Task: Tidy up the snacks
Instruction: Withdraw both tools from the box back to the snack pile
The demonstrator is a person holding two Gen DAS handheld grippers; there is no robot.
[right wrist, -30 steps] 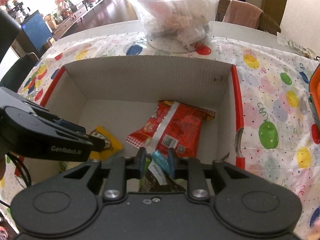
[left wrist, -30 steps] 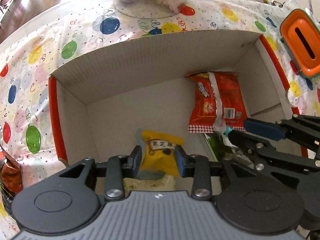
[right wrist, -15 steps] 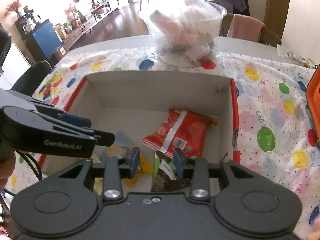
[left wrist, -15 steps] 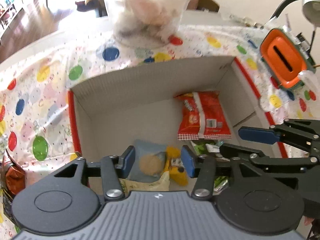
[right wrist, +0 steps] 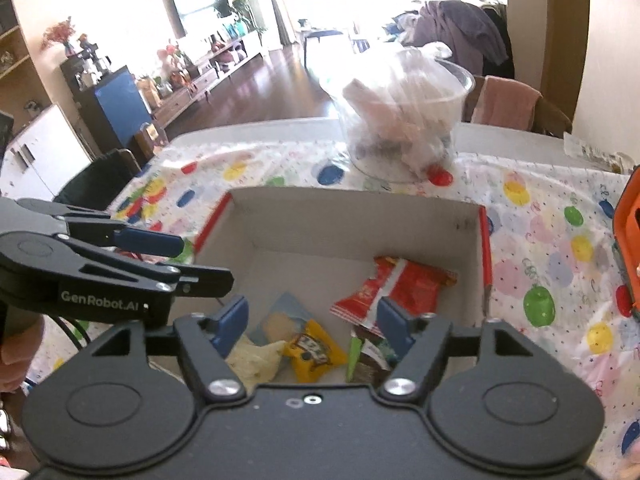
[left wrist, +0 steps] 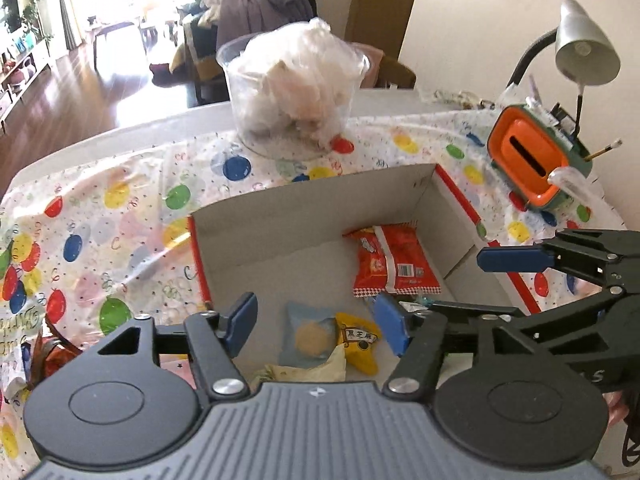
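An open cardboard box (left wrist: 320, 200) (right wrist: 360, 208) with red outer sides stands on the balloon-print tablecloth. Inside lie a red snack bag (left wrist: 394, 262) (right wrist: 400, 284), a yellow packet (left wrist: 360, 342) (right wrist: 314, 350), a blue cookie packet (left wrist: 308, 334) (right wrist: 280, 316), a pale wrapper (left wrist: 308, 372) and a green-brown packet (right wrist: 368, 356). My left gripper (left wrist: 316, 326) is open and empty above the box's near side. My right gripper (right wrist: 312, 324) is open and empty above the box, to the right of the left one.
A clear plastic tub (left wrist: 296, 96) (right wrist: 404, 120) of wrapped food stands behind the box. An orange and green holder (left wrist: 536, 156) and a desk lamp (left wrist: 584, 52) stand at the right. More snack packets (left wrist: 52, 356) lie left of the box.
Both grippers let go of their packets, opened wide and rose back from the box. The yellow and green-brown packets now lie in the box.
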